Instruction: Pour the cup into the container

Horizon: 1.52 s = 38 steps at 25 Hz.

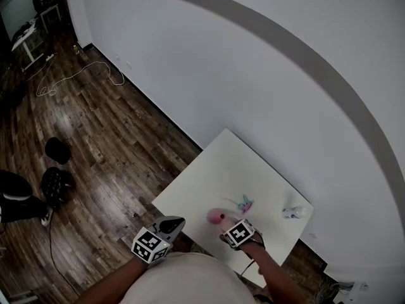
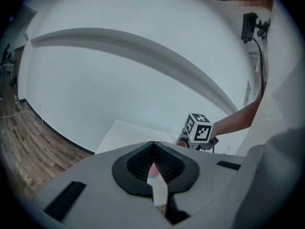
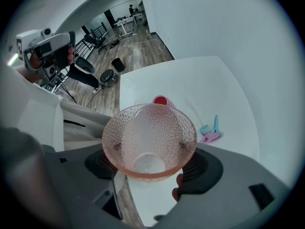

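Over the white table, right gripper pinching an empty-looking dimpled pink cup, small container showing red inside beyond, left gripper pressed together.

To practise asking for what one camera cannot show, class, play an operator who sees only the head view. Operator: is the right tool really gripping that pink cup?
Observer: Yes. In the right gripper view the right tool is clamped on the pink dimpled cup from both sides.
Operator: Is there anything inside it?
Observer: It looks empty. Its clear bottom shows, with at most a droplet.
Operator: And the left tool?
Observer: The left gripper view shows the left tool with its jaws together, holding nothing.
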{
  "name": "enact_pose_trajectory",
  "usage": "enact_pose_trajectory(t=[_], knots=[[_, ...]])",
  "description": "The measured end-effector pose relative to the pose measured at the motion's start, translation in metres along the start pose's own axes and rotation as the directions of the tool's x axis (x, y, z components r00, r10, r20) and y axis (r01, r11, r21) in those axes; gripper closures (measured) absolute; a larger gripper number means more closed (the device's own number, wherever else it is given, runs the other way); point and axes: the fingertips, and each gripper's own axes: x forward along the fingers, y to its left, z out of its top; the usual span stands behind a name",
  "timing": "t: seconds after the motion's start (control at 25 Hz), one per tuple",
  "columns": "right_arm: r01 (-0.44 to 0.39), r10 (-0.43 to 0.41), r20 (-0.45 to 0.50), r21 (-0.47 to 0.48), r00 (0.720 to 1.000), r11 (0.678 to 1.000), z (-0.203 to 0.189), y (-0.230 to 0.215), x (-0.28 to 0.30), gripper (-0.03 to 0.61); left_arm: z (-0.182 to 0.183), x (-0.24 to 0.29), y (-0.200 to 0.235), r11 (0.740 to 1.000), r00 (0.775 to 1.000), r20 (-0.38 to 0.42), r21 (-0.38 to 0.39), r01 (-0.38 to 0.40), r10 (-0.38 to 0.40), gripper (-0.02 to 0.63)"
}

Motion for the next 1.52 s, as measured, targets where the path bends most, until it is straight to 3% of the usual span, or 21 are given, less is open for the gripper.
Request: enact_pose_trajectory(t=[1.52], knots=[[-0.033,0.032,-0.113,-0.01,0.993,0.999,-0.004,-0.005,0.003,0.206,-0.002,0.006,0.008,0.999,1.0,0.024,-0.036,0.012,-0.011,0.603]])
